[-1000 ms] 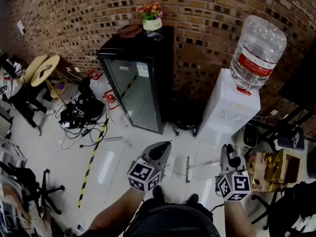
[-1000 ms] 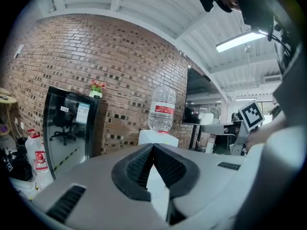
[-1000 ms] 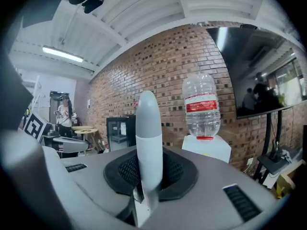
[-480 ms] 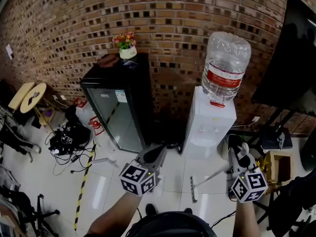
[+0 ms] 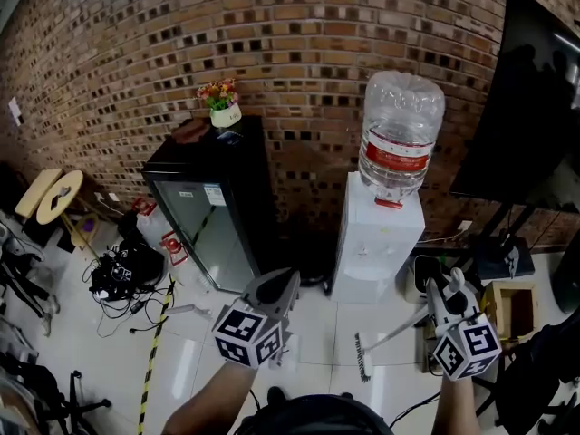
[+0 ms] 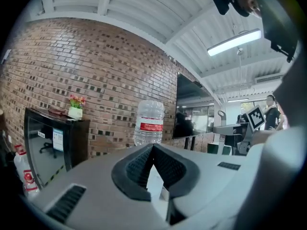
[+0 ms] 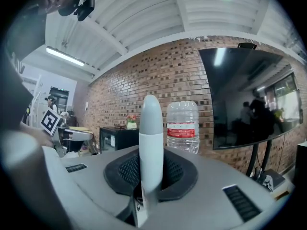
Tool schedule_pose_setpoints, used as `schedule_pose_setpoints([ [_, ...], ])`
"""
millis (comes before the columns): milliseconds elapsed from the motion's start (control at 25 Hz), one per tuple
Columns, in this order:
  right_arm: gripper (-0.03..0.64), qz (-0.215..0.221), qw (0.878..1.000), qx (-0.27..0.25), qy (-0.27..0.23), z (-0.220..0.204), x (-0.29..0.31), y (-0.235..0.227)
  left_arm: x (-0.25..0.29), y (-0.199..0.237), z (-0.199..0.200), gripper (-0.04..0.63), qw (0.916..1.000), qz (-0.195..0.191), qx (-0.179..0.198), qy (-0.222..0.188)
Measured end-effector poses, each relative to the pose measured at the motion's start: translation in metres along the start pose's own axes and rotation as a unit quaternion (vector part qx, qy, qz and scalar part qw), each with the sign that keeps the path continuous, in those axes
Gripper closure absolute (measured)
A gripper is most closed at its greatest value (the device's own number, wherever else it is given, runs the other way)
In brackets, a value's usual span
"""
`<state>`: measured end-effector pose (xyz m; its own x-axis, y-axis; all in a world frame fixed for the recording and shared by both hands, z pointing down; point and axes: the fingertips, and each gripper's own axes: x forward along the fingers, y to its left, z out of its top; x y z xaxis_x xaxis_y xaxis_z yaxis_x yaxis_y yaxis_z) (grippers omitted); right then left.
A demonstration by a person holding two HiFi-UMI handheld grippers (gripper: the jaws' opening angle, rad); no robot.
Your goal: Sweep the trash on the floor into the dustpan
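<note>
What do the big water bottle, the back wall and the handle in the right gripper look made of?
Water bottle: clear glossy plastic, see-through and ribbed.
Wall: matte brick, mortar lines visible.
Handle in the right gripper: smooth grey-white, probably plastic.

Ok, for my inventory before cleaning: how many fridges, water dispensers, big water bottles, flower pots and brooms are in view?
Fridge: 1
Water dispenser: 1
Big water bottle: 1
Flower pot: 1
Broom: 1
Total: 5

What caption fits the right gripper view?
Right gripper shut on a grey broom handle; water bottle and brick wall behind.
</note>
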<state>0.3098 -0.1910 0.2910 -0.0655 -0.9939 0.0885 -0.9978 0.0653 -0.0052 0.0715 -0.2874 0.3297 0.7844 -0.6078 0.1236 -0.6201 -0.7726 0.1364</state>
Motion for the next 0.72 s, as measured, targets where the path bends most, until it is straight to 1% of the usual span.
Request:
schedule_pose_setpoints([
  [320, 0.554, 0.004, 1.0, 0.006, 0.0, 0.0, -0.001, -0.005, 0.0, 0.0, 0.018, 0.577, 0.9998, 0.011, 0.005, -0.018],
  [520, 0.554, 0.005, 1.0, 0.009, 0.002, 0.0, -0.002, -0.005, 0.0, -0.001, 0.018, 0.577, 0.9997, 0.015, 0.004, -0.019],
  [640, 0.554, 0.011, 1.0, 0.011, 0.0, 0.002, 0.0, -0.002, -0.001, -0.001, 0.017, 0.577, 0.9994, 0.023, 0.019, -0.015],
  [720, 0.554, 0.015, 1.0, 0.009, 0.0, 0.003, 0.002, 0.001, -0.002, 0.001, 0.015, 0.577, 0.9993, 0.029, 0.022, -0.01],
])
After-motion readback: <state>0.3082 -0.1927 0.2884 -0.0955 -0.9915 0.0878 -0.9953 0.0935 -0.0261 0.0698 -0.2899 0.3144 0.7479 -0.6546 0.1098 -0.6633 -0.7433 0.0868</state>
